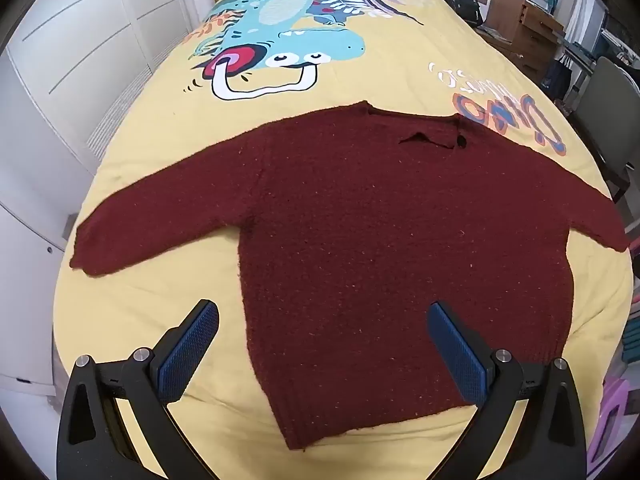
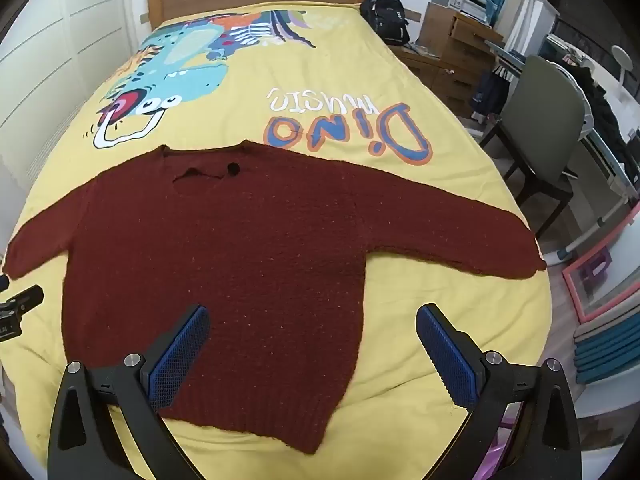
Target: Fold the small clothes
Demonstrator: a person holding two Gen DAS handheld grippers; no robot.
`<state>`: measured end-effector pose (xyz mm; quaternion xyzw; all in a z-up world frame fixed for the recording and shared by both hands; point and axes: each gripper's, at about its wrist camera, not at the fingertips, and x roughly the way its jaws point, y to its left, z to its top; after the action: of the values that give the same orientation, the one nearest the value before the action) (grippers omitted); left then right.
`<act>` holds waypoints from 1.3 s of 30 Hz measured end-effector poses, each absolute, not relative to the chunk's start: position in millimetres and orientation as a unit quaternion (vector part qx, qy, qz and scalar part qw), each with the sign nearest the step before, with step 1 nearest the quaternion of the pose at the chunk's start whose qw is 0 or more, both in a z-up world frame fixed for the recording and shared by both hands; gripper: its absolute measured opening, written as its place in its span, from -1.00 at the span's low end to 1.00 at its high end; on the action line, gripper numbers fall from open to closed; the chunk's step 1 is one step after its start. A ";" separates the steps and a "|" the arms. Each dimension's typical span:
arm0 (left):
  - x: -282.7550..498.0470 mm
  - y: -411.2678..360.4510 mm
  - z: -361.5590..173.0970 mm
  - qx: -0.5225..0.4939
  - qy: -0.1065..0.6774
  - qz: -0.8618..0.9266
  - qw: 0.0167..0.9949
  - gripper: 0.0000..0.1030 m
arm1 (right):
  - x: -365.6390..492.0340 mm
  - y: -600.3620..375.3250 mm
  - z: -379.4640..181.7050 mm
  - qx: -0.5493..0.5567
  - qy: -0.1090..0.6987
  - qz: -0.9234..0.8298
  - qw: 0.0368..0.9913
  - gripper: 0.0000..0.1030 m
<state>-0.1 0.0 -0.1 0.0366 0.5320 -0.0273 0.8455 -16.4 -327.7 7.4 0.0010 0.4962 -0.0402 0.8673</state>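
A dark red knitted sweater (image 1: 360, 240) lies flat on the yellow bedspread (image 1: 380, 80), neck away from me, both sleeves spread out sideways. My left gripper (image 1: 322, 320) hovers above the sweater's lower left side, open wide, nothing between its blue pads (image 1: 188, 348). The same sweater (image 2: 224, 264) fills the right wrist view. There my right gripper (image 2: 312, 324) hangs open above its lower right side and hem, empty too. A bit of the left tool (image 2: 18, 308) shows at that view's left edge.
The bedspread carries a dinosaur print (image 1: 280, 40) and lettering (image 2: 348, 128). White wardrobe doors (image 1: 80, 60) run along the left. On the right stand a grey chair (image 2: 544, 128), a wooden drawer unit (image 2: 452, 44) and a black backpack (image 2: 386, 16).
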 end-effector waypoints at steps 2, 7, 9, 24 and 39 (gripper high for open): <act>-1.0 -0.9 0.2 0.036 0.531 -0.031 0.846 0.98 | -16.5 -327.0 9.1 -0.006 0.496 -0.046 0.867 0.99; 0.2 2.4 -3.2 0.037 0.536 -0.031 0.843 0.98 | -12.9 -319.6 3.7 -0.009 0.498 -0.041 0.866 0.99; -2.7 1.0 -6.5 0.038 0.535 -0.031 0.843 0.98 | -10.6 -321.1 1.2 -0.009 0.500 -0.038 0.865 0.99; 1.0 6.0 -8.5 0.037 0.539 -0.025 0.841 0.98 | -12.7 -317.1 3.1 -0.020 0.509 -0.038 0.860 0.99; 0.3 8.7 -12.6 0.036 0.542 -0.025 0.839 0.98 | -11.0 -315.5 1.4 -0.026 0.514 -0.041 0.856 0.99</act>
<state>0.3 8.7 -12.6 0.0359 0.5424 -0.0248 0.8390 -11.0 -315.5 1.4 -0.0260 0.5144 -0.0411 0.8562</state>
